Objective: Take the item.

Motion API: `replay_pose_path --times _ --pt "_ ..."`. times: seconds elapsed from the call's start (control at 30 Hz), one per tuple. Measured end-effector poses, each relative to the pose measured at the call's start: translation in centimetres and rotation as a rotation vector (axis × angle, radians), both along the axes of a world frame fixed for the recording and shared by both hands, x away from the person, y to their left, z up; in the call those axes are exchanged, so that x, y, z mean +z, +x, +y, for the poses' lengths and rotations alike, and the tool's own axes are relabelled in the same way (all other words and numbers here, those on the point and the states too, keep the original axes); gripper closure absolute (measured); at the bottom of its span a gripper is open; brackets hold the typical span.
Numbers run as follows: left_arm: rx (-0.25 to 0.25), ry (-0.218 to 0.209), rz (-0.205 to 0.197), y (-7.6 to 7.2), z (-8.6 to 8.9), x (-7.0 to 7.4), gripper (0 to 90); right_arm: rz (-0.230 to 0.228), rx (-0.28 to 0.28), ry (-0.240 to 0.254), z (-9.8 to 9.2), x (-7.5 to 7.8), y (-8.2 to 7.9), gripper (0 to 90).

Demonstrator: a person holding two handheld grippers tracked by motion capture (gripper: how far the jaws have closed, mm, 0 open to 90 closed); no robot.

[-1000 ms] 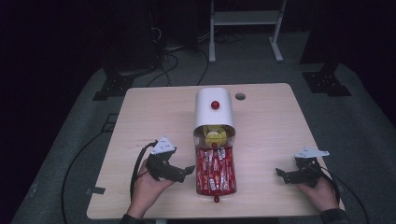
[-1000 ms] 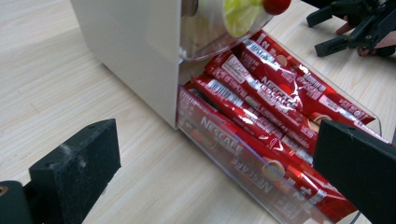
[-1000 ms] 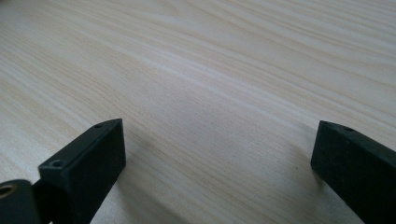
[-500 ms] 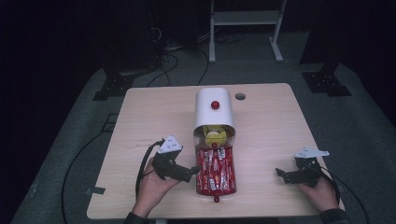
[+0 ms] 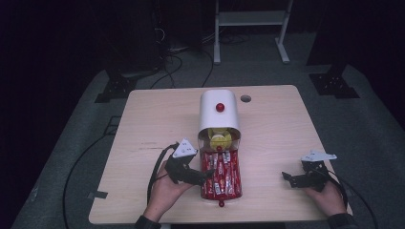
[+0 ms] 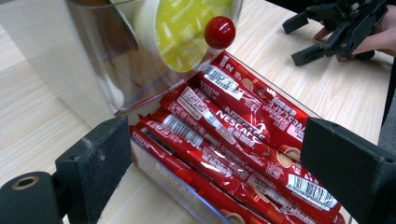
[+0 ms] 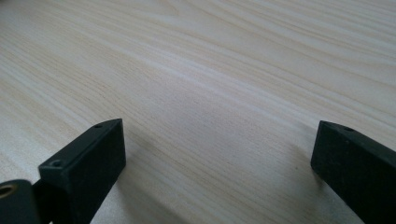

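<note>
A white dispenser box (image 5: 218, 114) with a red knob stands mid-table. Its clear drawer (image 5: 205, 193) is pulled out toward me and holds several red Nescafe sachets (image 5: 222, 172) (image 6: 224, 135). Yellow capsules (image 5: 220, 140) (image 6: 187, 28) sit behind a clear front with a small red knob (image 6: 219, 31). My left gripper (image 5: 205, 175) (image 6: 219, 172) reaches in from the left. Its jaws stand wide, have just been closing a little, and straddle the sachets without pressing on them. My right gripper (image 5: 287, 179) (image 7: 219, 163) rests open on bare wood at the right, also seen in the left gripper view (image 6: 336, 32).
The wooden table (image 5: 157, 124) has a small round hole (image 5: 245, 98) near its far edge. Cables trail from both grippers over the front edge. A white metal frame (image 5: 248, 19) stands on the dark floor beyond the table.
My left gripper has moved to the right, from beside the drawer to over its sachets. The right gripper has stayed where it was.
</note>
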State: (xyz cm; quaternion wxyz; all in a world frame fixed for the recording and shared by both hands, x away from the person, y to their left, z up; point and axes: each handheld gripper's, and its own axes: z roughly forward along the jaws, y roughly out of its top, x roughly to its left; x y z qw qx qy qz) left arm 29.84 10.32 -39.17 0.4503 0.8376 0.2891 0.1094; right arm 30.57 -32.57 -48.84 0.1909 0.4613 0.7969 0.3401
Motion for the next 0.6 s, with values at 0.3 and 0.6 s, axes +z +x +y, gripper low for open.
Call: replay_pose_path --times 0.3,0.6 --pt "-0.02 0.017 0.012 -0.1 -1.5 -0.6 16.9 0.001 -0.001 0.001 0.0 0.0 0.0 2.4" --pt "-0.026 0.046 0.021 0.0 -2.7 -1.4 32.0 0.0 0.0 0.0 0.0 0.0 0.0 2.4"
